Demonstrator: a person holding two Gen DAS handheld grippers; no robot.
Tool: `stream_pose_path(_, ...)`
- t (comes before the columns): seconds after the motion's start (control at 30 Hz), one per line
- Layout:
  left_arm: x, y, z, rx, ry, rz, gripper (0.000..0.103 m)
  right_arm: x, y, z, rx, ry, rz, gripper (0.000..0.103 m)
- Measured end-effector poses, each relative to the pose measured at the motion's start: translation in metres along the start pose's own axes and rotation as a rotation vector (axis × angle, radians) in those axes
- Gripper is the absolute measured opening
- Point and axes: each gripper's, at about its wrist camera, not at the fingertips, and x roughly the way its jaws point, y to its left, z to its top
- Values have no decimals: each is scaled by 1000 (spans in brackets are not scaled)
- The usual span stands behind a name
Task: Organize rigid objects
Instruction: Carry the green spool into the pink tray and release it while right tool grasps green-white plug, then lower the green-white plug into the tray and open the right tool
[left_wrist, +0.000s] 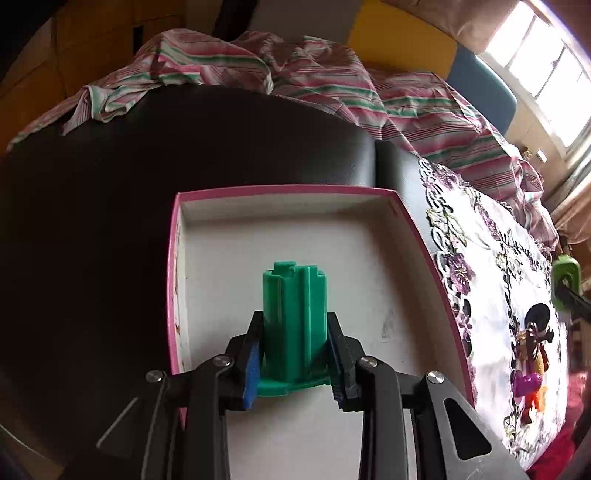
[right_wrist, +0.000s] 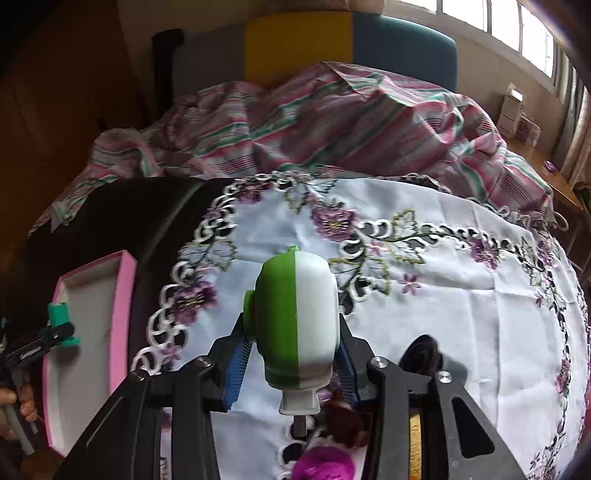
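Observation:
My left gripper (left_wrist: 293, 354) is shut on a green plastic spool (left_wrist: 293, 317) and holds it over the white floor of a pink-rimmed box (left_wrist: 280, 191). The spool (right_wrist: 61, 321) and box (right_wrist: 123, 291) also show at the left of the right wrist view. My right gripper (right_wrist: 291, 354) is shut on a green-and-white plastic toy (right_wrist: 297, 321) and holds it above a white embroidered cloth (right_wrist: 443, 302). That toy (left_wrist: 565, 275) shows at the right edge of the left wrist view.
The box sits on a black padded surface (left_wrist: 110, 221). Small toys lie on the cloth: a black piece (left_wrist: 537, 314), a magenta piece (left_wrist: 528, 382) and an orange one (left_wrist: 533, 400). A striped sheet (right_wrist: 332, 129) is bunched behind.

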Motion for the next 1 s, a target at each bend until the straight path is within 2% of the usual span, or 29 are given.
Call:
stream_pose_path(0.23, -11, 3, -9, -4, -20, 10, 31, -4, 90, -24, -98, 20, 175, 42)
stream_pose_path(0.33, -28, 8, -15, -20, -49, -5, 40, 3, 124, -29, -131, 35, 229, 42)
stream_pose_path(0.5, -68, 13, -34, -28, -112, -35, 40, 23, 173, -35, -178, 81, 294, 42)
stream_pose_path(0.57, -80, 17, -43, -30, -129, -38, 40, 36, 191, -36, -193, 108, 294, 42)
stream_pose_path(0.67, -96, 26, -60, -46, -146, -27, 41, 58, 212, -33, -221, 120, 238, 42)
stream_pose_path(0.83, -111, 32, -82, -43, -158, 10, 41, 94, 221, -26, -185, 157, 146, 42)
stream_pose_path(0.9, -113, 34, -87, -54, -156, 0, 41, 106, 221, -25, -163, 173, 114, 43)
stream_pose_path(1.0, -114, 35, -90, -57, -156, -5, 41, 112, 215, -25, -137, 169, 131, 43)
